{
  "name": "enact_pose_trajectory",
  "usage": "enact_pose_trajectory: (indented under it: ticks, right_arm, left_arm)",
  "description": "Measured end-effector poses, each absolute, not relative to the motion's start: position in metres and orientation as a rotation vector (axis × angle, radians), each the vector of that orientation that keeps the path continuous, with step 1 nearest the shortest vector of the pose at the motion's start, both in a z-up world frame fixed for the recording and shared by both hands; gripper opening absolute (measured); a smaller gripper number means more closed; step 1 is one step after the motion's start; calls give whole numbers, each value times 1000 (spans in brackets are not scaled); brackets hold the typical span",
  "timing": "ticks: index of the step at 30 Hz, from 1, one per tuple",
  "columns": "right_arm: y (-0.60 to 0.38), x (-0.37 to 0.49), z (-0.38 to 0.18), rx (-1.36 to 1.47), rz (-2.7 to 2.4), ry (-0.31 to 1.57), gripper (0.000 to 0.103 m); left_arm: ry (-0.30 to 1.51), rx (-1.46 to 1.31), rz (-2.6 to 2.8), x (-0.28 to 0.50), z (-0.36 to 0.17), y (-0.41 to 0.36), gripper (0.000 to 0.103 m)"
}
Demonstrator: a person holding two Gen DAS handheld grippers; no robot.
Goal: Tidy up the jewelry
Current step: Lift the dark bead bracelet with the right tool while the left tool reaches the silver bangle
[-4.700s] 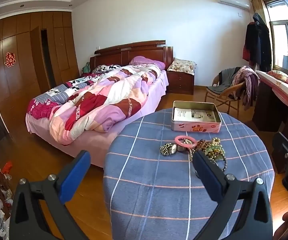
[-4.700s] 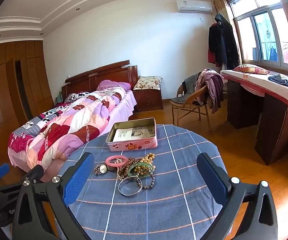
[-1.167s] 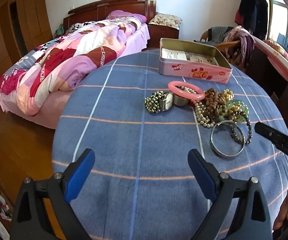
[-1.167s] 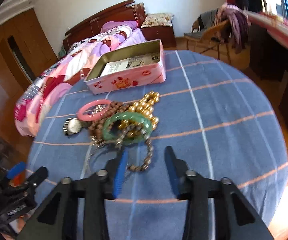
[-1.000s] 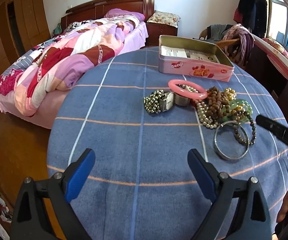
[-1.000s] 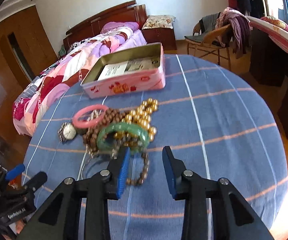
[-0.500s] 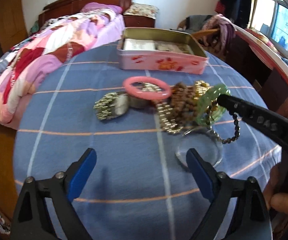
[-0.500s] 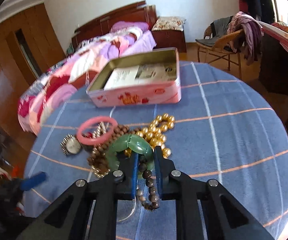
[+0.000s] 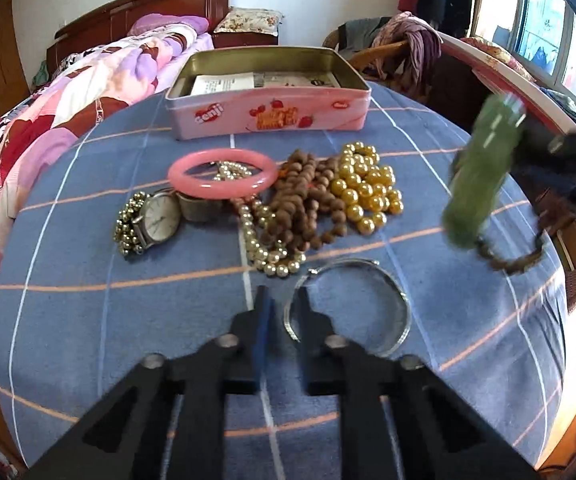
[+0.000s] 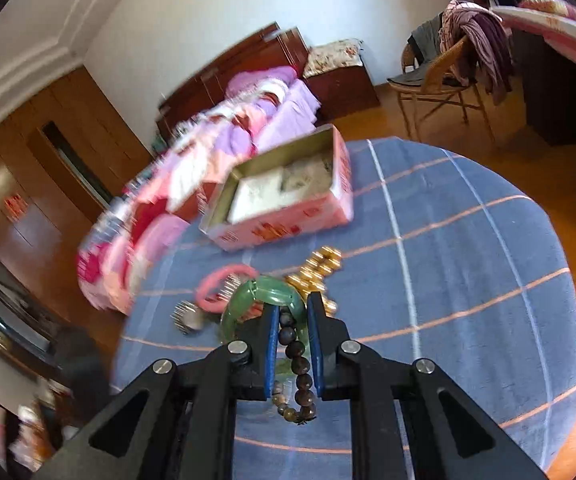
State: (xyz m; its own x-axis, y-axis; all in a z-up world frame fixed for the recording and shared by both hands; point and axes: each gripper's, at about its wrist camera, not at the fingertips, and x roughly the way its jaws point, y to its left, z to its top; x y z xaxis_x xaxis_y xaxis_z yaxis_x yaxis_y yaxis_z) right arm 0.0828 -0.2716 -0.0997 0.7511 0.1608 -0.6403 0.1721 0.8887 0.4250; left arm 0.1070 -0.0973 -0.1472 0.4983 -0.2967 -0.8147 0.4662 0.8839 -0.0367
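We have the right gripper (image 10: 291, 312) clamped on the green bangle (image 10: 266, 298), lifted clear above the blue checked tablecloth (image 10: 468, 264), and a dark bead bracelet (image 10: 298, 364) dangles between the blue pads (image 10: 273, 344) with it. From the left wrist camera the same green bangle (image 9: 482, 172) hangs in the air at the right, blurred, the dark beads (image 9: 516, 258) trailing below it.

Our left gripper (image 9: 282, 300) is down over the cloth with its jaws pulled almost together. The silver bangle (image 9: 368, 304) lies flat just beside its right finger (image 9: 306, 308); the rim seems to run under that finger, and we cannot tell whether it is pinched.

Further back lies the pile: a pink bangle (image 9: 222, 174) propped over a watch (image 9: 160, 218), a pearl strand (image 9: 266, 248), brown wooden beads (image 9: 308, 204) and gold beads (image 9: 366, 192), all touching. Behind them stands the open pink tin (image 9: 272, 114), papers inside.
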Motion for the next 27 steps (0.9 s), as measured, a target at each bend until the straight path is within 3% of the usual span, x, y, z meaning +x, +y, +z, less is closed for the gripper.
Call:
enact_pose_trajectory:
  ticks: [7, 12, 18, 19, 20, 21, 27]
  right_arm:
    - [-276, 93, -138, 458, -60, 862, 19]
    - [-277, 75, -145, 446, -70, 891, 37]
    - [-262, 69, -156, 397, -56, 918, 38]
    - [-257, 68, -155, 358, -70, 912, 36]
    - [-254, 67, -152, 329, -82, 919, 14]
    - [-253, 65, -149, 329, -83, 919, 7]
    - [-254, 43, -103, 327, -85, 788, 7]
  left_arm:
    - [957, 146, -497, 104, -147, -85, 4]
    - [931, 82, -514, 102, -138, -71, 5]
    - [904, 58, -497, 101, -128, -63, 5]
    - [903, 56, -489, 101, -127, -62, 5]
    - [901, 54, -482, 101, -126, -59, 5]
    - [898, 52, -477, 101, -125, -58, 5]
    - [846, 11, -459, 94, -110, -38, 6]
